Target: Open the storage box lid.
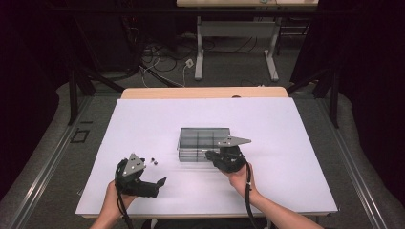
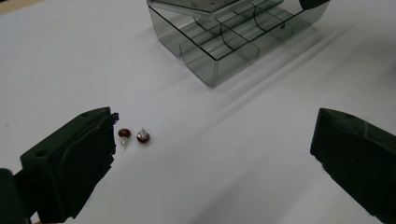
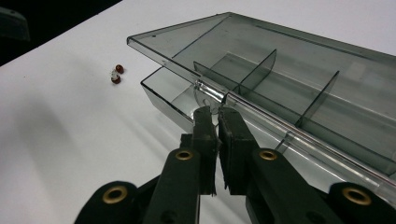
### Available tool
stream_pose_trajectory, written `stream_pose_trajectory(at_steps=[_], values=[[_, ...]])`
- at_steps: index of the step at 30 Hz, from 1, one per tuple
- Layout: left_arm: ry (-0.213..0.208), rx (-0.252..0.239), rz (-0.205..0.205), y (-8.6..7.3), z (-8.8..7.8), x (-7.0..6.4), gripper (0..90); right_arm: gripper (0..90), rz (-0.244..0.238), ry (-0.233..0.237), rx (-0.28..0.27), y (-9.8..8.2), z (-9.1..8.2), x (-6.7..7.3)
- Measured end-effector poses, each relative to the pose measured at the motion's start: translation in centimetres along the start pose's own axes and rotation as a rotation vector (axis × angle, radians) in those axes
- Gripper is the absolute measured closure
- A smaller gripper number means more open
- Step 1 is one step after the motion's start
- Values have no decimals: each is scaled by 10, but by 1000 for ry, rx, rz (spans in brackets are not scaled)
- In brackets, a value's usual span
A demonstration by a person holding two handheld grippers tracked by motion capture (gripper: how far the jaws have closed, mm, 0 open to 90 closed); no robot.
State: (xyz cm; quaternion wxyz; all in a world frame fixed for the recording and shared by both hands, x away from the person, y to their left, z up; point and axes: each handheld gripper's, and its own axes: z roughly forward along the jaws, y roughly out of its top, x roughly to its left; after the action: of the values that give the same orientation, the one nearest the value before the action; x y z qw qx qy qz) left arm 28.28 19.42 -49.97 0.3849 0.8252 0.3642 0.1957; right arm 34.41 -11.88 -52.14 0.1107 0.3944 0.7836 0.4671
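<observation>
Two black jaws of the right gripper (image 3: 215, 116) stand almost together, pinching the front edge tab of the lid (image 3: 261, 51) of a smoky transparent compartment box (image 1: 204, 144) and holding this lid half lifted. Its plastic looks thin, stiff and smooth, so I judge it light, slippery and easy to crack; the small tab at the lid's edge seems the best place to hold. This box sits near the middle of the white table (image 1: 143, 119). To its left lie two tiny red-brown parts (image 2: 134, 136), just beside one jaw of the left gripper (image 2: 212, 154), whose jaws stand wide apart and hold nothing.
</observation>
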Motion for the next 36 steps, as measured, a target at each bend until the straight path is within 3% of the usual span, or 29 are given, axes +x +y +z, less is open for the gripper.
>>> stream_pose_trajectory(at_steps=[4,12,20,25,28,32,36], values=[[16,-12,13,14,11,1,2,861,6,4,0,2,0,-1],[12,32,66,43,41,-3,2,860,5,9,1,3,-1,-1],[7,62,40,57,74,-6,10,859,5,12,0,4,-1,-2],[23,76,32,59,85,-9,172,856,-2,12,-2,4,-2,-2],[21,73,32,57,87,-9,224,856,-4,12,4,4,-3,-3],[26,36,68,57,87,-13,393,855,-9,12,8,4,-2,-2],[56,19,84,57,87,-17,466,848,1,15,19,3,-2,-3]])
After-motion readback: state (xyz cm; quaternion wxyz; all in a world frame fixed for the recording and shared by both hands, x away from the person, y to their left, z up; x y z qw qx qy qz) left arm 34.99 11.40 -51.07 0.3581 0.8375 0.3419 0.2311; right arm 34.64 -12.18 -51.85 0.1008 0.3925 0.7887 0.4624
